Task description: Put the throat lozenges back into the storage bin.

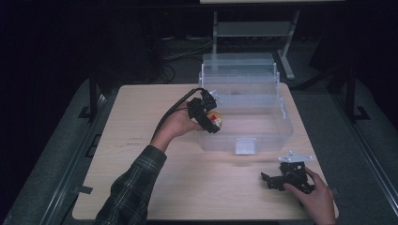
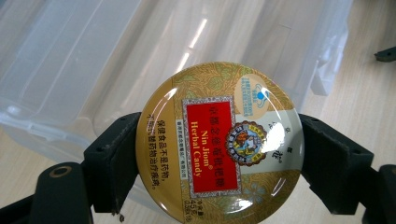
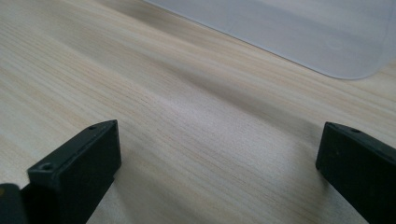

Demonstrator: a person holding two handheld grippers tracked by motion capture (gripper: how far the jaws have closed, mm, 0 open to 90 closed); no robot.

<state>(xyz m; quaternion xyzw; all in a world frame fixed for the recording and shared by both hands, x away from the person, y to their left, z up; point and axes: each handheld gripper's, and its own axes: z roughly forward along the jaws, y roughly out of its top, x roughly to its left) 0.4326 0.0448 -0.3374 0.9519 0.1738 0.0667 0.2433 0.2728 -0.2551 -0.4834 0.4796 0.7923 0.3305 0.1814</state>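
The left hand-held gripper (image 2: 219, 154) grips a candy tin (image 2: 219, 147) beside the clear box (image 1: 263, 122); the right hand-held gripper (image 3: 219, 163) rests wide open on the table (image 3: 177, 107).

The round candy tin (image 2: 219, 140) is gold with a leafy pattern and a red label. The storage box (image 1: 248, 112) is clear, the table (image 1: 141, 117) pale wood-grained, the sleeve (image 1: 129, 192) dark plaid.

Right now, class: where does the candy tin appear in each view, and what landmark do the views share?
High view: the tin sits left of centre, clamped in the left gripper at the clear bin's near left corner.
Left gripper view: the tin is central, between the jaws.
Right gripper view: not in it.
Shared landmark: the clear bin.
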